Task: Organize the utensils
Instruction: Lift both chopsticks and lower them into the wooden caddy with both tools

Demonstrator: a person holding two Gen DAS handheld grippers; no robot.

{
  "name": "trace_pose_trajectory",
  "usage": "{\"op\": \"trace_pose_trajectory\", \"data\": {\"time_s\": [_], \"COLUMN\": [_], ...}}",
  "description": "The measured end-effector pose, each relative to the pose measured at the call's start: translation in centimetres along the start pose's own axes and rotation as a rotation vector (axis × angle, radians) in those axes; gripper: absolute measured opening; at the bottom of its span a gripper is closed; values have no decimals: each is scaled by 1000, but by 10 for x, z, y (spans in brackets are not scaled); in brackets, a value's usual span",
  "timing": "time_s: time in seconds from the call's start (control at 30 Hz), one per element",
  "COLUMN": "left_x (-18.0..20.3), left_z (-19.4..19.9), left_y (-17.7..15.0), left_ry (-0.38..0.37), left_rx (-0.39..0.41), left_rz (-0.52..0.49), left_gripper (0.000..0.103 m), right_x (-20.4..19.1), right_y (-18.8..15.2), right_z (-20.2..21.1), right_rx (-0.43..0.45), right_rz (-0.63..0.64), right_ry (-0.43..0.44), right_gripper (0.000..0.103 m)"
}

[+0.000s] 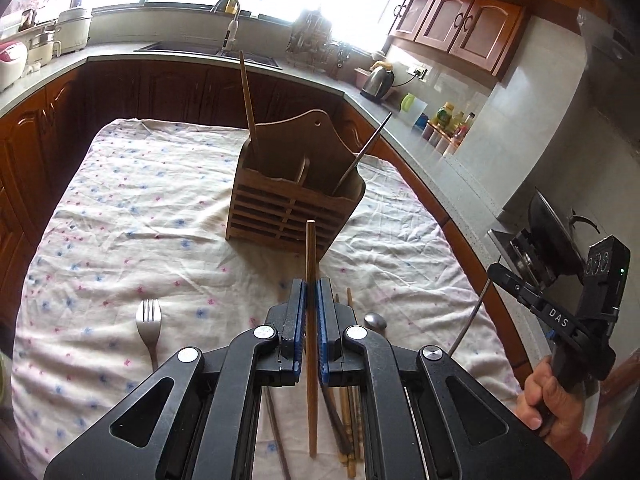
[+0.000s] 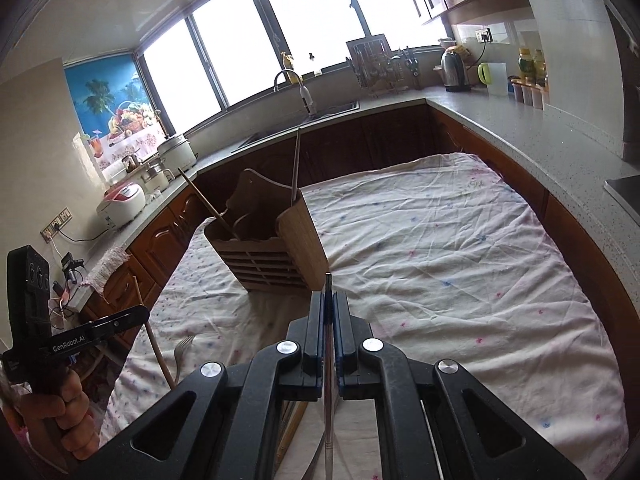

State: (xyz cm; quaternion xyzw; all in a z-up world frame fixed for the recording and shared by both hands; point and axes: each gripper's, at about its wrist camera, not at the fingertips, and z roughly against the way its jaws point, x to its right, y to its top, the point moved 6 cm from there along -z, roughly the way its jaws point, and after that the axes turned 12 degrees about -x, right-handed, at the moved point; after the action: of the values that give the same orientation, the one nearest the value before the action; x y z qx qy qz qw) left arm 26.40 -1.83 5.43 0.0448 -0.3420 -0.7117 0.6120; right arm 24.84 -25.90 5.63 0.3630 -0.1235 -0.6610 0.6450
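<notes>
Both your tongs were clamped — left tongs (image 1: 312,300) on a wooden chopstick (image 1: 311,344), right tongs (image 2: 329,312) on a metal chopstick (image 2: 329,400) — near the wooden holder (image 1: 296,200).

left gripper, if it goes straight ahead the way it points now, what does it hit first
Probably the slatted front of the wooden utensil holder, which stands directly ahead of the left gripper. The wooden chopstick it grips would touch first. Depth is hard to judge here.
</notes>
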Motion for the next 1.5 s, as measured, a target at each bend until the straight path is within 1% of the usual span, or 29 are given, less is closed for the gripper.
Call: {"op": "trace_pose_trajectory", "data": {"time_s": [0.3, 0.6, 0.83, 1.07, 1.33, 1.5], "left_x": [-1, -7, -9, -11, -9, -11], "left_z": [30, 49, 60, 73, 81, 78], "left_y": [7, 21, 40, 74, 127, 160], "left_ry": [5, 12, 17, 32, 49, 76], "left_rx": [74, 147, 214, 302, 419, 483], "left_rz": [-8, 7, 15, 11, -3, -3], "left_gripper": [5, 5, 5, 5, 5, 5], "right_x": [-15, -24, -28, -34, -53, -62], "right_y": [15, 31, 45, 75, 129, 159], "right_z": [30, 36, 37, 38, 35, 25], "right_rx": [81, 118, 146, 196, 290, 344], "right_rz": [16, 26, 25, 27, 49, 44], "right_ry": [15, 37, 55, 74, 94, 100], "right_gripper": [4, 4, 4, 4, 4, 4]}}
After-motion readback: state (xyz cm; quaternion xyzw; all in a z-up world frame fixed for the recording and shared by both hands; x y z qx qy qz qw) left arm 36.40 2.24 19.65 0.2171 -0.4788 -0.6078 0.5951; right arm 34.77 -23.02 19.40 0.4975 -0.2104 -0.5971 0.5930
